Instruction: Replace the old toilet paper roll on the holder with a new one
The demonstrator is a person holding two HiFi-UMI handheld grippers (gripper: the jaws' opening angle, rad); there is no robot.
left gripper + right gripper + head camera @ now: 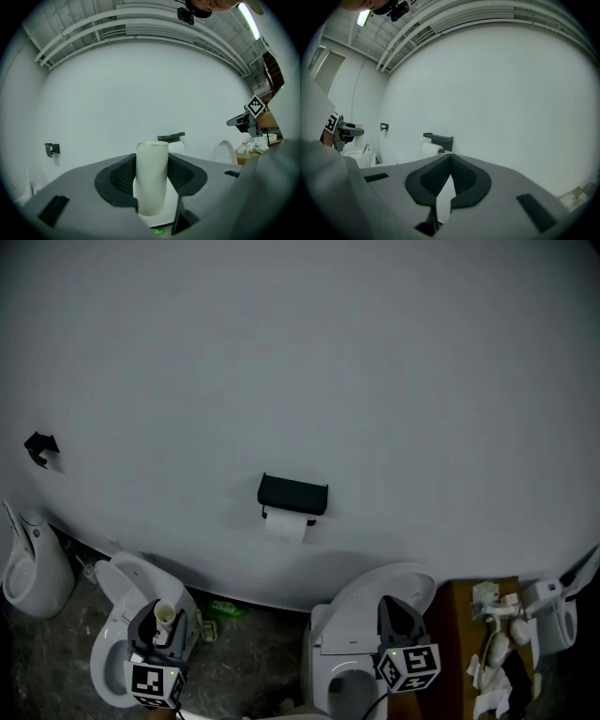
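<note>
In left gripper [152, 161] fingers [117, 176]: paper tube [152, 183] clamped, axis upright; right gripper [450, 157] fingers [466, 180] together.

Small black bracket [40, 447] hung on white wall [300, 352], two white toilets [127, 579] stood below, green scrap [225, 608] lay between them, wooden table [463, 634] held white clutter [494, 645].

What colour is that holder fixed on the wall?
Black. The holder shows best in the head view.

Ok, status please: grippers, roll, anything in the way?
Left gripper shut on pale tube. Right gripper shut, empty. Wall holder carries a roll. Nothing in front of it.
</note>
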